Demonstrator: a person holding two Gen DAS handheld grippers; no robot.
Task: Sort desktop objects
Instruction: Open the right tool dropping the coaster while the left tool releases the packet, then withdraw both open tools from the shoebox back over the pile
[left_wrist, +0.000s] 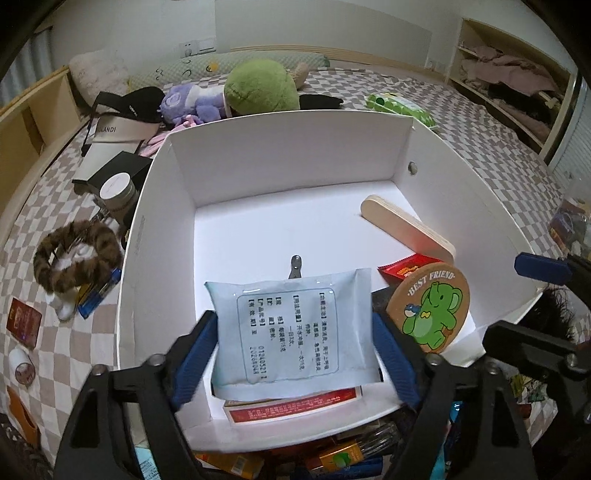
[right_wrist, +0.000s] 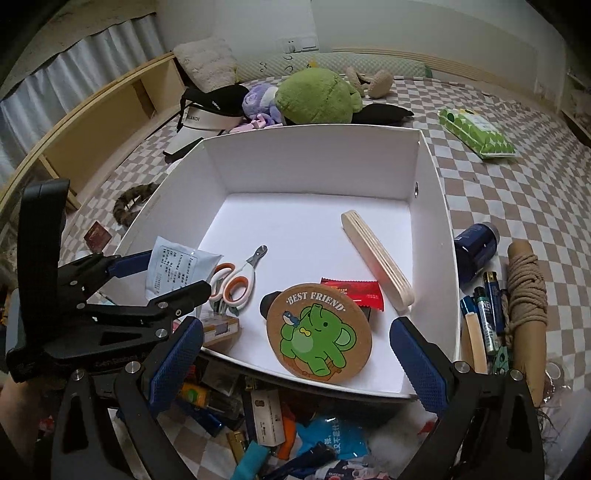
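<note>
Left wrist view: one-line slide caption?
Left gripper holds a pale blue sachet over the white box, beside the elephant coaster.

Left gripper (left_wrist: 293, 363): black angular frame with triangular cut-outs, silver screw heads at the pivots, two blue fingers (left_wrist: 194, 360) with ribbed pads. Right gripper (right_wrist: 295, 363): identical black frame, silver screws, blue fingers (right_wrist: 177, 363) bearing a knurled diamond texture.

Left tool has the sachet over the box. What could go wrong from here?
1. The left tool holds the pale blue sachet by its side edges only; the soft pack may buckle and slip.
2. Released here, it would likely land on the red carton and orange-handled clippers, possibly burying them.
3. The elephant coaster lies tilted nearby and could get knocked.
</note>
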